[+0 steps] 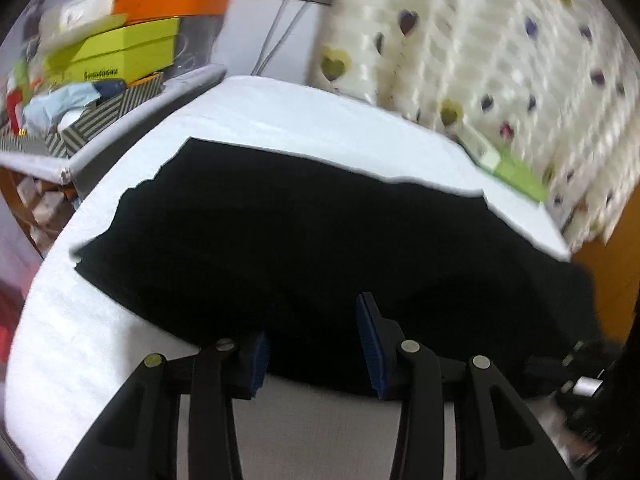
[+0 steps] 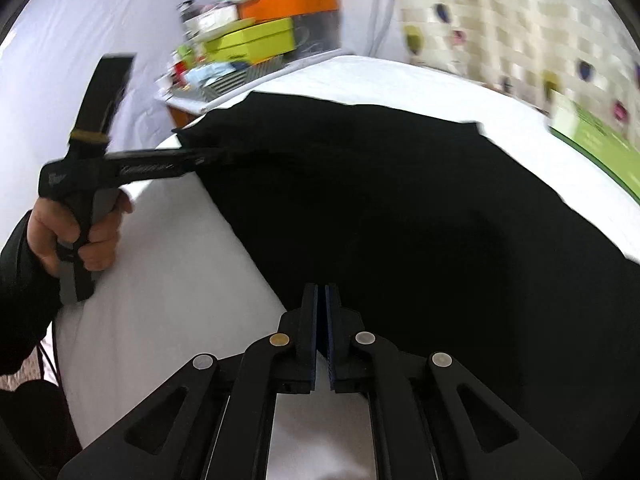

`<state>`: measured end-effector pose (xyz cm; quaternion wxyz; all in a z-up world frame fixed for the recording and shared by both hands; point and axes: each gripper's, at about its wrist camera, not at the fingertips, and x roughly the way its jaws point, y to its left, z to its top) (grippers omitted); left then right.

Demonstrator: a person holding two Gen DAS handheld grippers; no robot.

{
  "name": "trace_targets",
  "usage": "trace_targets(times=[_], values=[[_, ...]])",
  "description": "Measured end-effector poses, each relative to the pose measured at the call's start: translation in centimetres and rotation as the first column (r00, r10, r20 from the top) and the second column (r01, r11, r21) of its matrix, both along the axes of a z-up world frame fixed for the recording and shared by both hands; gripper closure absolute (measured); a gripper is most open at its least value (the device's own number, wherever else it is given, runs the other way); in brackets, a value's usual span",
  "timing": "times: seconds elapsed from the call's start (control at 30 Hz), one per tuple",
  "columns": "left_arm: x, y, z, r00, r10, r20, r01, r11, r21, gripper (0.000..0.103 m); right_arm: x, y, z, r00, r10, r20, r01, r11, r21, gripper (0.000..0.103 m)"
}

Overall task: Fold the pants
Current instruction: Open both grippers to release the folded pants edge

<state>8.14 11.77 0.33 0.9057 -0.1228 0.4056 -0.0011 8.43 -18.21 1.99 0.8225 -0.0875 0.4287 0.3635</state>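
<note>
Black pants lie spread over a white padded surface, and their near edge reaches my left gripper. Its blue-padded fingers stand apart over that edge, open, pressing on nothing. In the right wrist view the pants fill the middle. My right gripper is shut at their near edge, with the pads almost touching. I cannot tell whether cloth is pinched between them. A hand holds the left gripper at the pants' far left corner.
Stacked orange and lime boxes and other clutter stand on a shelf beyond the surface's far left. A pale curtain with heart cut-outs hangs at the right. A green booklet lies on the far right edge.
</note>
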Motion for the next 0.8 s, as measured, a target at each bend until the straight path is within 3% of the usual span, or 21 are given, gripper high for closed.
trace_targets(times=[0.1, 0.2, 0.3, 0.4, 0.47, 0.53, 0.6, 0.67, 0.8], values=[[-1.1, -0.3, 0.2, 0.999, -0.039, -0.007, 0.04, 0.999, 0.036, 0.061, 0.1, -4.4, 0.7, 0.984, -0.178, 0.025, 0.177, 0.984, 0.028, 0.094], [-1.6, 0.2, 0.4, 0.998, -0.057, -0.009, 0.057, 0.998, 0.022, 0.061, 0.6, -9.7, 0.1, 0.928, -0.371, 0.015, 0.371, 0.928, 0.003, 0.085], [-1.4, 0.1, 0.4, 0.998, -0.062, -0.015, 0.062, 0.998, 0.028, 0.061, 0.3, -12.9, 0.4, 0.919, -0.389, -0.063, 0.393, 0.914, 0.098, 0.088], [-1.3, -0.3, 0.4, 0.998, -0.058, -0.013, 0.058, 0.998, 0.035, 0.061, -1.1, -13.5, 1.3, 0.907, -0.421, 0.016, 0.42, 0.907, 0.028, 0.086], [-1.6, -0.3, 0.5, 0.999, -0.045, -0.01, 0.045, 0.998, 0.036, 0.061, -1.9, -14.2, 2.0, 0.894, -0.444, 0.058, 0.443, 0.896, 0.035, 0.085], [-2.2, -0.2, 0.8, 1.0, -0.025, -0.007, 0.025, 1.0, 0.019, 0.061, -2.0, -15.9, 2.5, 0.857, -0.511, 0.067, 0.507, 0.859, 0.069, 0.085], [-2.8, 0.1, 1.0, 1.0, -0.02, 0.005, 0.02, 1.0, -0.002, 0.061, -1.1, -17.5, 1.6, 0.813, -0.58, 0.056, 0.579, 0.815, 0.023, 0.085], [-3.2, 0.4, 1.3, 0.999, 0.011, 0.031, -0.011, 1.0, 0.016, 0.061, -0.8, -18.4, 0.9, 0.813, -0.583, -0.001, 0.582, 0.812, 0.04, 0.085], [-2.6, 1.7, 0.8, 0.997, 0.076, 0.016, -0.076, 0.997, -0.003, 0.061, -1.7, -17.1, 1.7, 0.82, -0.57, 0.053, 0.571, 0.821, 0.006, 0.085]])
